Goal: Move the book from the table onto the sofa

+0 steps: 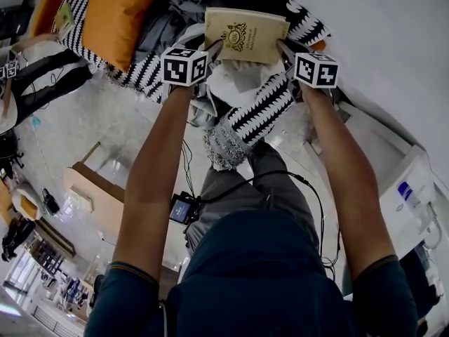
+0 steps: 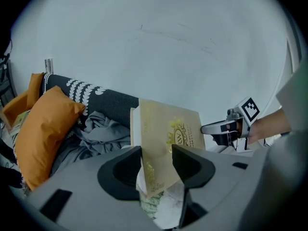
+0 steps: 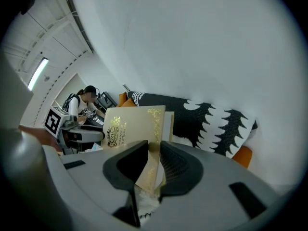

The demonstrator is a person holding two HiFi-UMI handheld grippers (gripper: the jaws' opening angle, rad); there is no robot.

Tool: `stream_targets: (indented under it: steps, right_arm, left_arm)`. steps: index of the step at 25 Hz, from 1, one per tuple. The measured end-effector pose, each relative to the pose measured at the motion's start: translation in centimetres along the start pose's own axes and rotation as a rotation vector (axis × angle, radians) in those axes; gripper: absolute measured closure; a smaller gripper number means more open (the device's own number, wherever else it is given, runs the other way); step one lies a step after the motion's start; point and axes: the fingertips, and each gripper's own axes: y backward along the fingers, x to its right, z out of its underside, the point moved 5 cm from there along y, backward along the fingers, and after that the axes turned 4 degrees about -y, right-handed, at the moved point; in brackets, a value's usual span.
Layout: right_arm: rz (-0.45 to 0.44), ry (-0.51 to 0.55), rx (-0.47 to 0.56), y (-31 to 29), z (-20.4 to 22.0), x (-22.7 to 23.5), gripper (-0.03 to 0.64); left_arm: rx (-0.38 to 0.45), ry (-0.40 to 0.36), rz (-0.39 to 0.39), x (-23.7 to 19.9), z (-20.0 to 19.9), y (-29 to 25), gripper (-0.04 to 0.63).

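Book (image 1: pixel 245 35) in air betw both grippers, over sofa (image 1: pixel 261 109).
L gripper (image 1: pixel 215 48) clamped on book's left edge; R gripper (image 1: pixel 283 45) clamped on right edge.
Step, prob: set-down.
Keep book level, lower both sides evenly.
Aim for white cloth (image 1: pixel 238 83), clear of orange cushion (image 1: pixel 116 16).
Release only once book rests.

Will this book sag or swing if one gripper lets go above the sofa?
The book looks stiff: it spans flat between the left gripper and right gripper without sagging. Each clamps only an edge, so on one grip it would probably swing down. The clothes beneath look soft, so it may settle tilted.
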Motion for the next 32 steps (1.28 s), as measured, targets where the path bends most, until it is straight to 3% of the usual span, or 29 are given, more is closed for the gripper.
stream_targets:
  steps: [6, 13, 15, 17, 19, 21, 26, 32]
  right_arm:
    - [0.034, -0.015, -0.044, -0.2, 0.1, 0.4, 0.538]
    - [0.096, -0.025, -0.007, 2.4, -0.9, 0.4, 0.538]
    - [0.103, -0.026, 0.035, 3.7, -1.8, -0.2, 0.538]
    - [0.096, -0.009, 0.083, 5.3, -2.8, -1.3, 0.555]
    - [0.075, 0.023, 0.134, 7.0, -3.7, -3.0, 0.591]
    - [0.039, 0.059, 0.189, 8.7, -4.8, -5.1, 0.601]
    - [-0.050, 0.187, 0.317, 13.5, -7.4, -12.7, 0.603]
    - [-0.096, 0.343, 0.449, 19.7, -9.6, -21.6, 0.603]
  left_arm:
    - [-0.011, -0.017, 0.031, 0.3, -0.3, 0.3, 0.393]
    - [0.026, -0.049, 0.048, 1.1, -1.4, 3.3, 0.393]
    - [0.051, -0.057, 0.056, 1.1, -2.1, 4.7, 0.419]
    - [0.092, -0.065, 0.062, 1.3, -2.9, 6.4, 0.495]
    - [0.143, -0.069, 0.071, 1.7, -3.9, 8.2, 0.563]
    - [0.197, -0.086, 0.080, 2.3, -5.0, 10.1, 0.586]
    - [0.322, -0.183, 0.093, 4.3, -7.4, 16.2, 0.591]
    - [0.446, -0.304, 0.099, 6.0, -8.9, 24.6, 0.591]
